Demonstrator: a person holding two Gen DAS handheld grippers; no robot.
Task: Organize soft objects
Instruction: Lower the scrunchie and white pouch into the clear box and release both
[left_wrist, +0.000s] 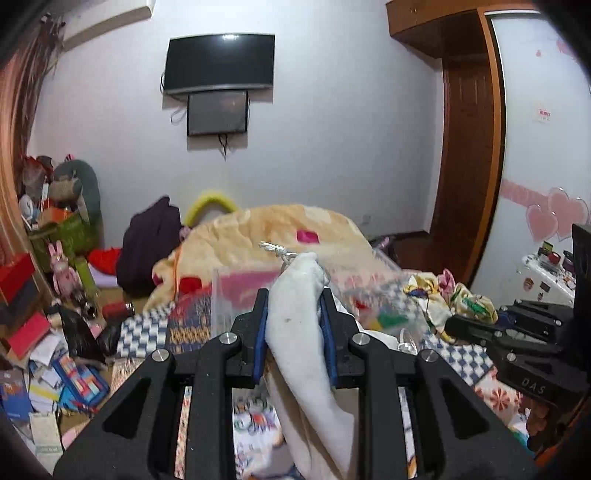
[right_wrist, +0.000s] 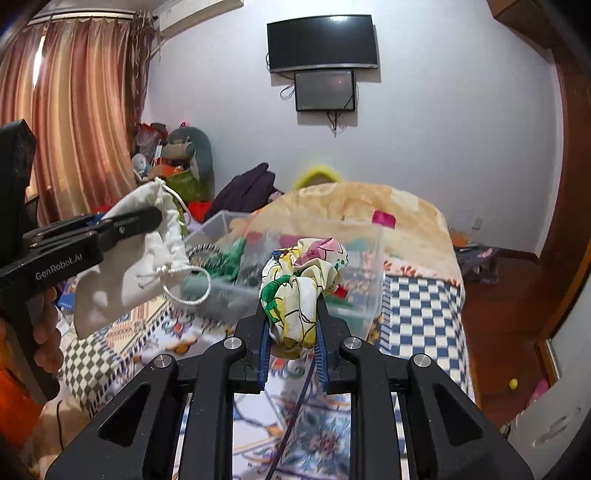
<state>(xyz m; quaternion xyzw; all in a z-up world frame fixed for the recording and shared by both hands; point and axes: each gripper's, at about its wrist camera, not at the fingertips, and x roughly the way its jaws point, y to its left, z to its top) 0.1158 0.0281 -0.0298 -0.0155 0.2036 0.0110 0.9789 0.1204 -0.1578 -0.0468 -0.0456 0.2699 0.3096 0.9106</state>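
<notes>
Clamped between the left tool's (left_wrist: 295, 317) blue pads, a white drawstring pouch (left_wrist: 303, 325) hangs above the bed (right_wrist: 421, 306), while the right tool (right_wrist: 291, 332) pinches a floral cloth bundle (right_wrist: 299, 288) before the clear bin (right_wrist: 362, 258).

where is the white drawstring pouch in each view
Left wrist view: the white drawstring pouch sits centre frame, pinched in the left tool, its knotted cord end pointing up.
Right wrist view: the same pouch hangs at the left edge from the left tool, seen side-on; the right tool grips a floral cloth.
Shared landmark: the wall-mounted TV.
</notes>
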